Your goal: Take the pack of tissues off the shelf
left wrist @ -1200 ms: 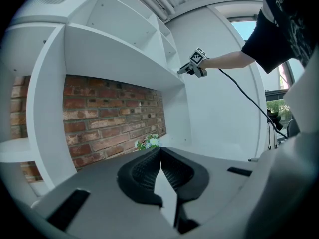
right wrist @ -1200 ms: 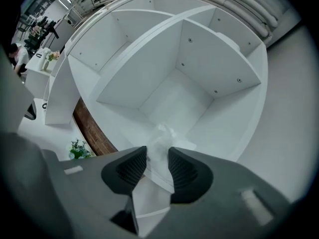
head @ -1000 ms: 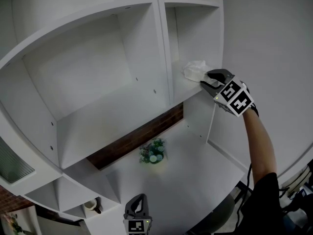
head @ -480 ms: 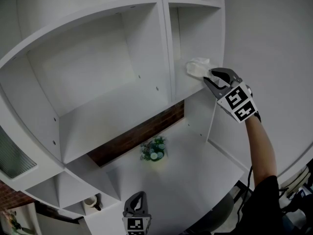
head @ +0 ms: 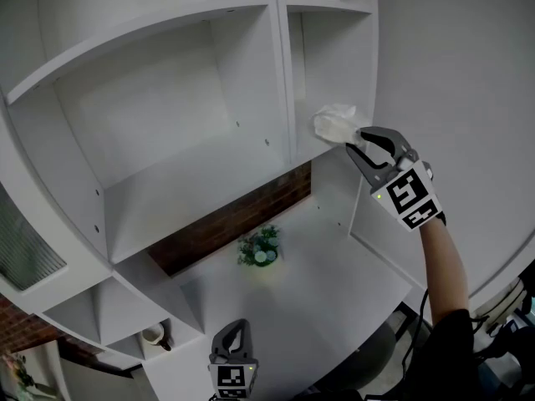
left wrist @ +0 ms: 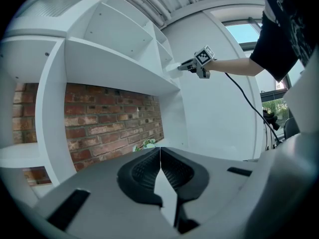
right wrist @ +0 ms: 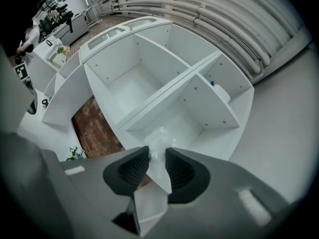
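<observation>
The pack of tissues (head: 335, 124), white and crinkly, hangs just in front of the right-hand shelf compartment (head: 322, 153), off its board. My right gripper (head: 358, 144) is shut on the pack's near end. In the right gripper view the pack (right wrist: 158, 151) is pinched between the two dark pads (right wrist: 135, 168). My left gripper (head: 233, 345) stays low at the bottom of the head view, over the desk, its jaws shut with nothing between them (left wrist: 160, 156). The left gripper view shows the right gripper (left wrist: 192, 65) far off, up by the shelf edge.
The white shelving unit (head: 167, 165) has wide bare compartments to the left. A small green plant (head: 260, 249) stands on the white desk (head: 334, 282) before a brick back panel (head: 226, 228). A cup (head: 153, 334) sits in a low cubby. A blue-capped item (right wrist: 219, 91) rests in an upper compartment.
The right gripper closed on the pack, then drew back and down from the shelf, bringing the pack out past the shelf's front edge. The left gripper stayed where it was.
</observation>
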The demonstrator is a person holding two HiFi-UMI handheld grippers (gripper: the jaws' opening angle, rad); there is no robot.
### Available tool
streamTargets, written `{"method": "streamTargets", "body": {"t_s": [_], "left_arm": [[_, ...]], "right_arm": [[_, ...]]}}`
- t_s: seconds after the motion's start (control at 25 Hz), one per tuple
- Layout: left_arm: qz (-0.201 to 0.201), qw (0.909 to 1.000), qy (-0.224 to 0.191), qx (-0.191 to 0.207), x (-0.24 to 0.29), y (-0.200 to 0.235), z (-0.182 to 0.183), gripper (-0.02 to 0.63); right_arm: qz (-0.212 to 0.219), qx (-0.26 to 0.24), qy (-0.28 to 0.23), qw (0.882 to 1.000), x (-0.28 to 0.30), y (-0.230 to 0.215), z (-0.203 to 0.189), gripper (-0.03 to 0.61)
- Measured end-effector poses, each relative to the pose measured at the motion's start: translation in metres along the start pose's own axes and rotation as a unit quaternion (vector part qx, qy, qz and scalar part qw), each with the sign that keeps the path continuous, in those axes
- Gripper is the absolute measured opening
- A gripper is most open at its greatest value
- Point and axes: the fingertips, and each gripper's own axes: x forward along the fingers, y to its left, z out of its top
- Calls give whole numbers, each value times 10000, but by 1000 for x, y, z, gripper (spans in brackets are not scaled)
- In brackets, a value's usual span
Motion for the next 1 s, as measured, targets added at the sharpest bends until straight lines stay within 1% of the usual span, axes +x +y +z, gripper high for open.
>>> {"method": "streamTargets", "body": {"t_s": [0.2, 0.36, 0.44, 0.6, 0.8, 1.0], "left_arm": [[-82, 9998, -153, -64, -8, -7, 7, 11], [-125, 9995, -260, -147, -14, -16, 22, 11], [-180, 9994, -293, -105, -16, -21, 23, 11], [-231, 9993, -230, 155, -20, -23, 22, 11], [-223, 9992, -285, 183, -25, -23, 24, 11], [-104, 9993, -315, 191, -32, -18, 23, 11]], "right_arm": [[56, 78, 29, 9999, -18, 19, -1, 106], [136, 46, 79, 9999, -29, 35, -3, 106], [134, 115, 97, 9998, -35, 42, -6, 106], [168, 281, 116, 9994, -39, 56, -11, 106], [187, 497, 122, 9985, -47, 69, -15, 106], [255, 564, 138, 9980, -51, 93, -20, 106]]}}
